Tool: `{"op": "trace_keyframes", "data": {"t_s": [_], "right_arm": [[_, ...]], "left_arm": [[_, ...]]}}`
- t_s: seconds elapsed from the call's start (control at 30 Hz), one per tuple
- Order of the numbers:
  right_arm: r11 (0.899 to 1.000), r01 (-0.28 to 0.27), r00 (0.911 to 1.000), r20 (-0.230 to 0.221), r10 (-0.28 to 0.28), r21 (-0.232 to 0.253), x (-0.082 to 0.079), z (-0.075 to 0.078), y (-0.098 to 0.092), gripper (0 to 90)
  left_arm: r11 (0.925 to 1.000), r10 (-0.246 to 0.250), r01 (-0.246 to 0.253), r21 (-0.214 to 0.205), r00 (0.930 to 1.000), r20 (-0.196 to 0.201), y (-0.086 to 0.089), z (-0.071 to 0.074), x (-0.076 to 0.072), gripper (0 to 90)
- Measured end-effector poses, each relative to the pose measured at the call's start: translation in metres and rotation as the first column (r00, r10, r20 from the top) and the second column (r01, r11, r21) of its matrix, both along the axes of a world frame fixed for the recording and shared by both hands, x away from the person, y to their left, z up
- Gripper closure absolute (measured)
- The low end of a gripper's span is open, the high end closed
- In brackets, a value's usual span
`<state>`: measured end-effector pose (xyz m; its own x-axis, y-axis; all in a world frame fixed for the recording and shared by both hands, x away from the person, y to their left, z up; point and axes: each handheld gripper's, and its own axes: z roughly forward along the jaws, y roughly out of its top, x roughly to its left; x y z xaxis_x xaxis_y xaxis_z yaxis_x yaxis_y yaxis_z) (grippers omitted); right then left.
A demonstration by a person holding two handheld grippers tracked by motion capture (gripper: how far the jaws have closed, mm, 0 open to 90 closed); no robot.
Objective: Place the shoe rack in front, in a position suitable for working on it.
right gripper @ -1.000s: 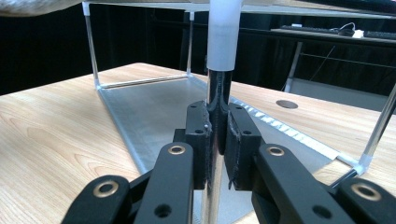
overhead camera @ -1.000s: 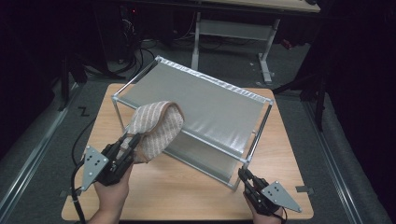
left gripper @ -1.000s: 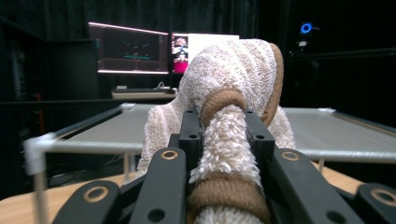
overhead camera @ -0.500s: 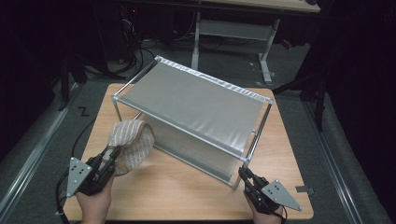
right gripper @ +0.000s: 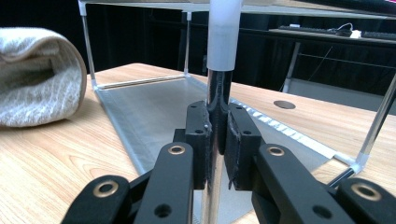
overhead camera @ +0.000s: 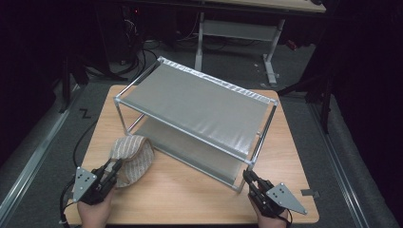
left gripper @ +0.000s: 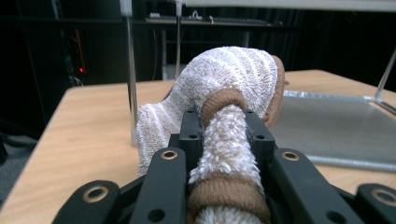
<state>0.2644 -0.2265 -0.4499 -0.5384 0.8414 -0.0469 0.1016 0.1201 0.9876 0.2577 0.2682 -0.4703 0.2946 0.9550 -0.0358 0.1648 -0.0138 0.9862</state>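
One rolled towel (overhead camera: 132,159), cream with brown stripes, is pinched in my left gripper (overhead camera: 110,172). My right gripper (overhead camera: 250,181) clamps the rack's (overhead camera: 199,102) shiny metal post (right gripper: 218,116).

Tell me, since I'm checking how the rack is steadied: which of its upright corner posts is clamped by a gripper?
The near right corner post, closest to the person's right hand. The right gripper is shut on it; the other posts stand free.

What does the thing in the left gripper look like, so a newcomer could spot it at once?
Start at the two-tier metal rack on the wooden table. Just off its near-left corner lies a folded towel, pinched in the left gripper. It is the soft thing here: cream terry with brown stripes.
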Motion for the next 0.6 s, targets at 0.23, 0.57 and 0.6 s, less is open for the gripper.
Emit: {"op": "trace_keyframes", "data": {"t_s": [0.23, 0.57, 0.6], "right_arm": [[1.0, -0.003, 1.0, 0.0, 0.003, 0.002, 0.0, 0.0, 0.0, 81.4], [1.0, 0.001, 1.0, -0.003, -0.001, 0.006, 0.003, 0.0, -0.001, 81.4], [1.0, 0.002, 1.0, -0.002, -0.002, 0.005, 0.003, 0.0, -0.001, 81.4]], "left_arm": [[0.999, 0.028, -0.025, 0.036, 0.9959, -0.086, 0.003, -0.015, 0.008, 73.3], [0.9927, 0.065, -0.038, 0.115, 0.9687, -0.24, 0.001, -0.028, 0.02, 71.4], [0.9921, 0.064, -0.034, 0.121, 0.9655, -0.253, 0.001, -0.028, 0.021, 71.1]]}}
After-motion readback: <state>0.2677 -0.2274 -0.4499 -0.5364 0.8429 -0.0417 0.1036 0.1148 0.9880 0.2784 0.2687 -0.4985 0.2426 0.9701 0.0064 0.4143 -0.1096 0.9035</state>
